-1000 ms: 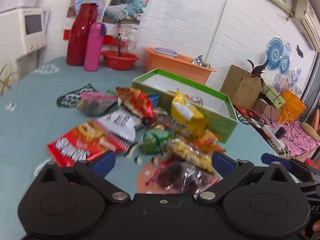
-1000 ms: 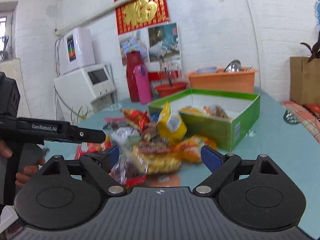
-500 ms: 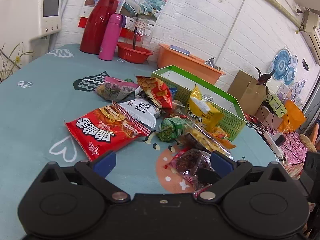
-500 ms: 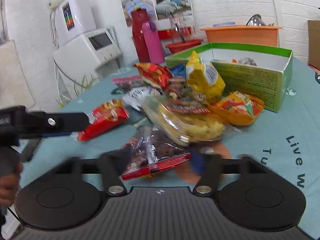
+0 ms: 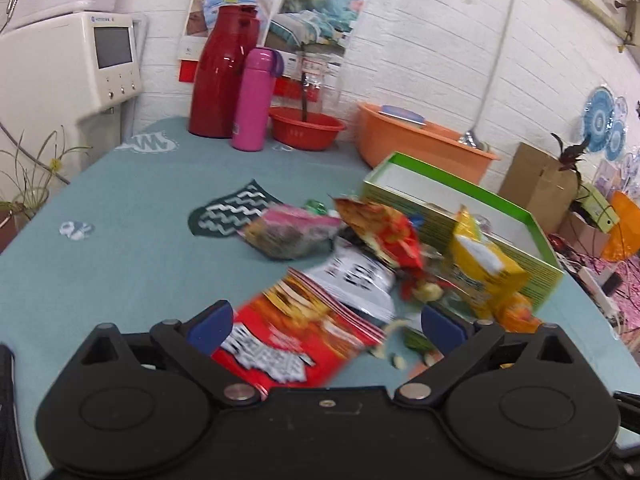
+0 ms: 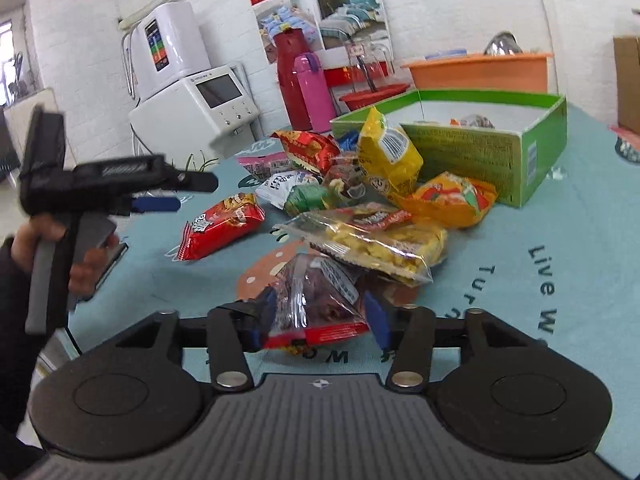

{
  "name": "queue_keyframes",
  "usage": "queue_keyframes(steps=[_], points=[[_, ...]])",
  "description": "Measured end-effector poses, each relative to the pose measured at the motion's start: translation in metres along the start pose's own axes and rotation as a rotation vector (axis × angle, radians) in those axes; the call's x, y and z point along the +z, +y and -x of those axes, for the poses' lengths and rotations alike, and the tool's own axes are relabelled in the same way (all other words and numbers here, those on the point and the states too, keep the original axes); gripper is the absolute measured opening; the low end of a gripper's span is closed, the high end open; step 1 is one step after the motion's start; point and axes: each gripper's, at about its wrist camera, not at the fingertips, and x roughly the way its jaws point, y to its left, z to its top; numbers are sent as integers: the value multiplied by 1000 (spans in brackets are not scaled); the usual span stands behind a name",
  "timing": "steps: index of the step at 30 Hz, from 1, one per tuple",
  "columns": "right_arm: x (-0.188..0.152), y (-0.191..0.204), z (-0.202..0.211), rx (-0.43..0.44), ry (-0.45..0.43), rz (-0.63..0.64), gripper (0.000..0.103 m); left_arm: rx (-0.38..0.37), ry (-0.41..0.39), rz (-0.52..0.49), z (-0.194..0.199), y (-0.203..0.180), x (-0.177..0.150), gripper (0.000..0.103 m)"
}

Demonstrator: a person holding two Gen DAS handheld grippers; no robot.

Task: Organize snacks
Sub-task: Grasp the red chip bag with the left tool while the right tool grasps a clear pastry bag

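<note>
Your left hand [image 6: 60, 248] grips the handle of the left claw [image 5: 326, 326] out at the worktop's [image 5: 120, 240] left side, level and pointing across it. Its blue fingers [image 5: 210, 326] are spread wide with nothing between them, and the red snack bag [image 5: 296, 332] lies on the cloth just ahead of them. Further right, the snack heap runs toward the far right edge, where the yellow bag [image 6: 386, 154] leans on the green box [image 6: 500, 152], with the orange bag [image 6: 448, 198] in front of the box. Nearer you lies the clear bag of yellow snacks [image 6: 380, 244]. Your right claw [image 6: 320, 318] is low over the near edge, tilted down a little, its blue fingers [image 6: 376, 318] clenched on the clear packet of dark snacks [image 6: 320, 300] by its red-sealed end.
</note>
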Motion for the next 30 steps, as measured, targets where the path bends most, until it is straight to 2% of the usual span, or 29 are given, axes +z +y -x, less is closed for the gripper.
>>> queue_keyframes(steps=[1,6,10,13,15,20,26,30], points=[[0,3,-1,-3,-4,21,103,7,8,5,-6,6,3,103],[3,13,-9,-14,-1,86,103,40,81,20,-34,21,4,103],[0,19,-12,24,26,100,103,2,139,33,-35,22,-10,103],[-2,28,-15,92,47,119,103,-73,162,6,-22,9,-23,103],[-2,33,-15,89,45,137,103,-77,147,-27,-10,0,-30,103],[4,29,-16,29,48,103,103,8,90,-50,2,-12,-29,103],[13,32,-28,27,51,27,103,-9,67,-59,2,-22,-25,103],[18,37,-43,-22,52,-7,103,4,79,-58,0,-23,-27,103]])
